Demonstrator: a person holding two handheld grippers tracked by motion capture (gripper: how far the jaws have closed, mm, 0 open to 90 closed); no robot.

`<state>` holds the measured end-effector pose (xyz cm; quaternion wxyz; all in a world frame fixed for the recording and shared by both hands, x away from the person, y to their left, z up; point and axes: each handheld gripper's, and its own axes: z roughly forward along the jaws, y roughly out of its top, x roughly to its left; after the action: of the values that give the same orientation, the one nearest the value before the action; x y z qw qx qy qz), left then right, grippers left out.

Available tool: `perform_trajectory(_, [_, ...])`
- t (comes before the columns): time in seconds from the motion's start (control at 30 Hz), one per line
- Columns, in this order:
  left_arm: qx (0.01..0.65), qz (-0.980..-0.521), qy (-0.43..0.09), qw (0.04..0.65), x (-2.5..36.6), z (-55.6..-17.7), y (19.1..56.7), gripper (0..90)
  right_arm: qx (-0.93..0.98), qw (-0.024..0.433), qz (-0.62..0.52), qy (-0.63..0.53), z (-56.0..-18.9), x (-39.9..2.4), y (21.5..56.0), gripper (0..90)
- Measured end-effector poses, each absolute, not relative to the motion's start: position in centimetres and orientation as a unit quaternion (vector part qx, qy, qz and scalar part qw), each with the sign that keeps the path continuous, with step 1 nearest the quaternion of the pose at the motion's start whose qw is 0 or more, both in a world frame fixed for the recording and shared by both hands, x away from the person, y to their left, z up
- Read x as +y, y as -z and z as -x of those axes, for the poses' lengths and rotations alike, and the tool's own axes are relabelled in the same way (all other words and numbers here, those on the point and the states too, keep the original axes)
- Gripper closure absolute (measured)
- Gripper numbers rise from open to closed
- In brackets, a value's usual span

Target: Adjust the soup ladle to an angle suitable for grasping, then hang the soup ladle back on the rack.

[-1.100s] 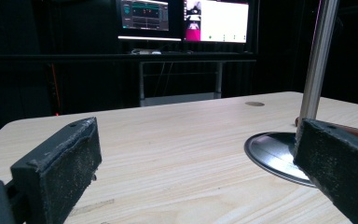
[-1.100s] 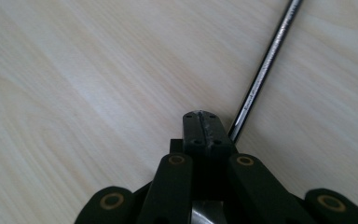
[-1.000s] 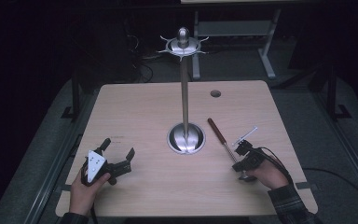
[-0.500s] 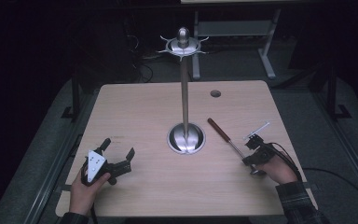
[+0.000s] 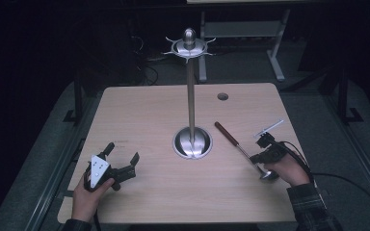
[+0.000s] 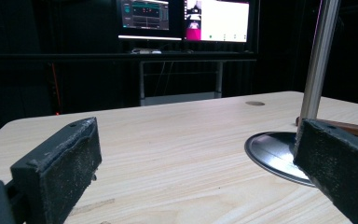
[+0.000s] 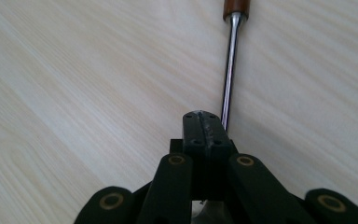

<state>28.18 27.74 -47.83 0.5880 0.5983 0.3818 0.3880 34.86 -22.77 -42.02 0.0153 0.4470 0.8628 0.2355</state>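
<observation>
Seen from the high view, a ladle (image 5: 236, 144) lies flat on the table (image 5: 149, 110), right of the hooked stand (image 5: 191, 96). Its wooden handle points toward the stand's base, and its bowl is beside the person's right hand (image 5: 284, 168). The right gripper (image 5: 256, 158) sits low over the bowl end, while the left gripper (image 5: 122, 153) rests on the near left of the table, well apart from the ladle. We judge the step in hand to be taking up the ladle. Doing it well calls for opening the jaws first, straddling the thin shank squarely and closing gently, so the round metal neither rolls nor slips. In the left gripper view, the left gripper (image 6: 198, 140) stands wide open with nothing between its jaws. The stand (image 6: 270, 149) and the ladle's handle (image 6: 349, 128) lie beyond it. In the right gripper view, the right gripper (image 7: 204, 119) has its pads pressed fully together and grips nothing. The ladle's shank (image 7: 229, 70) runs just beside the jaw tips, and we cannot tell whether it touches them.
</observation>
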Motion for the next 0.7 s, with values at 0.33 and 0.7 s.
perform_trajectory(0.33, [0.384, -0.596, -0.388, 0.59, 27.7, -28.2, 47.8, 0.3, 0.862, 0.02, -0.438, -0.255, -36.4, -22.1, 41.0, 85.3])
perform_trajectory(0.7, [0.383, -0.596, -0.388, 0.59, 27.7, -28.2, 47.8, 0.2, 0.867, 0.024, -0.431, -0.25, -39.4, -20.6, 39.9, 79.9])
